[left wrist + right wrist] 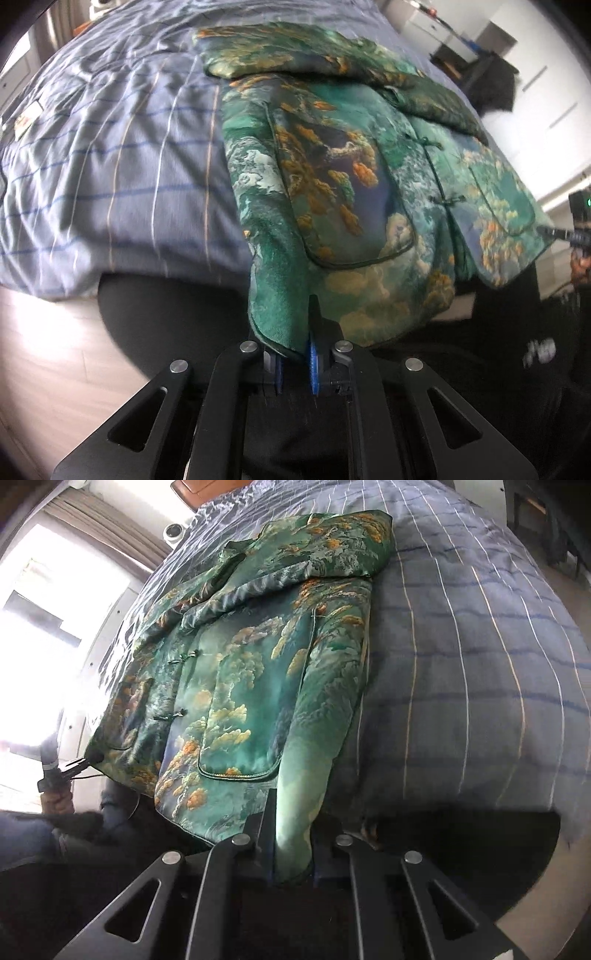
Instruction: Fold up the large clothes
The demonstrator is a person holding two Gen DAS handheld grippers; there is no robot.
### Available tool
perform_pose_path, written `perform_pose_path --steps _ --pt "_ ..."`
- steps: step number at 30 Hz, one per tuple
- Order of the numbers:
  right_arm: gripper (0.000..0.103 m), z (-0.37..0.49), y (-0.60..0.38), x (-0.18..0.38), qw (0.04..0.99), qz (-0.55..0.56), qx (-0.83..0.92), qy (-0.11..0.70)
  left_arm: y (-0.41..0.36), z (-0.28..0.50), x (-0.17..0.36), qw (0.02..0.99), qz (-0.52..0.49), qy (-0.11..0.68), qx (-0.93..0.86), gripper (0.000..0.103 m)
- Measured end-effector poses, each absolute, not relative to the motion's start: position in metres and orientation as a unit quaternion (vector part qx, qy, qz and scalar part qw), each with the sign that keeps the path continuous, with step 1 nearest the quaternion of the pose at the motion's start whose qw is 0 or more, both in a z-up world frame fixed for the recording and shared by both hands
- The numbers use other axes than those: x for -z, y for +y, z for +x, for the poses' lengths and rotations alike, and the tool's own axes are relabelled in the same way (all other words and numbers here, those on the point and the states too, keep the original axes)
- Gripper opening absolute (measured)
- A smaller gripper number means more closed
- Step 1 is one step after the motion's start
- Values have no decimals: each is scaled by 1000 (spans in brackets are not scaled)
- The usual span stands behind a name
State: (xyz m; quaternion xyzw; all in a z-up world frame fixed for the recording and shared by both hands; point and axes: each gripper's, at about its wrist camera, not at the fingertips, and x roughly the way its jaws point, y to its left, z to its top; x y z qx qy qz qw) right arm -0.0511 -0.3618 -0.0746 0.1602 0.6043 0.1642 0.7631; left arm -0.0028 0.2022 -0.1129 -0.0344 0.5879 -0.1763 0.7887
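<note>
A green jacket (351, 177) with an orange and cream cloud print, patch pockets and knot buttons lies front up on the bed, its sleeves folded in across the chest. My left gripper (295, 354) is shut on the jacket's bottom left hem corner, at the bed's near edge. My right gripper (293, 849) is shut on the bottom right hem corner of the jacket (258, 657). Each gripper also shows small in the other's view: the right one at the right edge of the left wrist view (565, 234), the left one at the left of the right wrist view (70, 766).
The bed is covered by a blue-grey striped duvet (110, 155), also in the right wrist view (480, 664). Wooden floor (44, 350) lies below the bed edge. White cabinets (546, 85) stand at the right; a bright window (44, 627) is at the left.
</note>
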Motion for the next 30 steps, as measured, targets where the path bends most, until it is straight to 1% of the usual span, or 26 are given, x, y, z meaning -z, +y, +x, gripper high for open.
perform_pose_path --steps 3,6,10,14,19,23,28,30 --pt "13 -63 -366 58 754 194 -178 602 216 -2 92 795 -76 574 181 8" --pt "12 -55 -377 33 763 241 -191 568 237 16 62 822 -139 519 188 7" --pt "12 -11 -395 8 783 291 -212 507 249 70 27 852 -179 452 194 7" --pt "12 44 -402 -1 801 307 -216 467 239 136 15 866 -175 432 181 7" --pt "12 122 -413 10 816 323 -197 437 225 220 31 860 -176 454 151 7" --pt "12 179 -418 40 815 332 -171 442 219 274 67 847 -190 482 120 7" --pt "12 226 -419 93 802 334 -134 477 203 306 105 835 -179 513 87 8" --pt "12 234 -419 107 795 341 -125 485 194 311 113 836 -157 519 79 12"
